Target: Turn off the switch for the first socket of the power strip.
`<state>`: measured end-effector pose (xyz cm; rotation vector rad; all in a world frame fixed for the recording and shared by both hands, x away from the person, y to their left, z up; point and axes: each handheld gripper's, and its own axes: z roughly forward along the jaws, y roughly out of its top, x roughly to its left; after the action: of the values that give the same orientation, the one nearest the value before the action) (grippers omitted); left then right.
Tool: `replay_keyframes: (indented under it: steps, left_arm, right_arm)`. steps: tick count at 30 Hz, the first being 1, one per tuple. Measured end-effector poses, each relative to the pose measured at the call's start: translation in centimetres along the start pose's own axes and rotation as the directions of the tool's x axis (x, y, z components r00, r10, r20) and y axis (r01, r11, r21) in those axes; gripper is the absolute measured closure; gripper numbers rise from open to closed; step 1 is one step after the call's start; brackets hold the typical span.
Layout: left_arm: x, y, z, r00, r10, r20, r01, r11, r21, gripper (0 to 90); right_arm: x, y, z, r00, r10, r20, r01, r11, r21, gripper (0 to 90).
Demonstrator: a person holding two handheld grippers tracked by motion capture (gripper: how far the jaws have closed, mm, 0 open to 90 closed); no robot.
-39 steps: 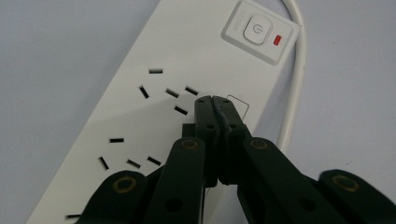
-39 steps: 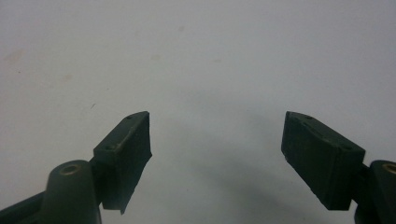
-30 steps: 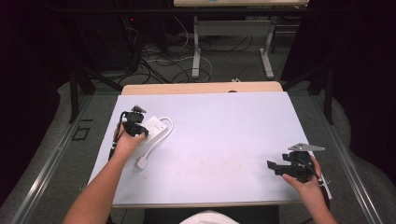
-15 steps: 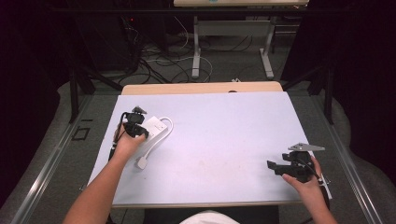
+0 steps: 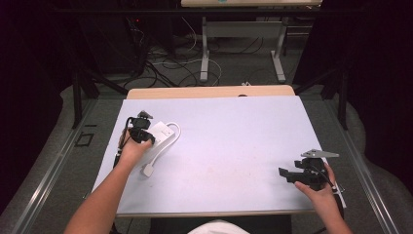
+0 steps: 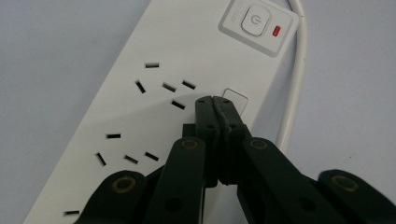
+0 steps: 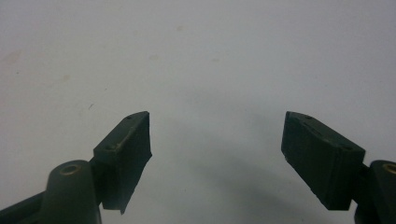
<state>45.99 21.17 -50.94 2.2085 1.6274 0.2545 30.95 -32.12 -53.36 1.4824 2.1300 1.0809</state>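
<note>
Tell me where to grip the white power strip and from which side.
Grip the power strip across its narrow width from above, at the middle of the long flat body. It lies flat; the cord runs beside the switch end, so avoid that end.

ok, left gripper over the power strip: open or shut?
Shut. In the left gripper view the left gripper has its jaws pressed together with nothing between them, tips over the white power strip near its sockets.

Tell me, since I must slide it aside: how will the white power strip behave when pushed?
The power strip lies flat and looks like rigid plastic, so it would probably slide without tipping. Its smooth top may let the shut left gripper slip. Its looped cord looks flexible and would likely trail and drag.
</note>
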Motion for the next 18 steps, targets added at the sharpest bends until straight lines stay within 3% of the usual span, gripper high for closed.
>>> replay_keyframes:
  steps: [18]
  left_arm:
    - [0.37,-0.18,-0.85,0.9998,-0.018,0.009,0.018,0.9997,-0.017,89.7]
  right_arm:
    - [0.16,0.06,-0.01,1.0000,0.003,-0.003,-0.003,1.000,-0.001,23.7]
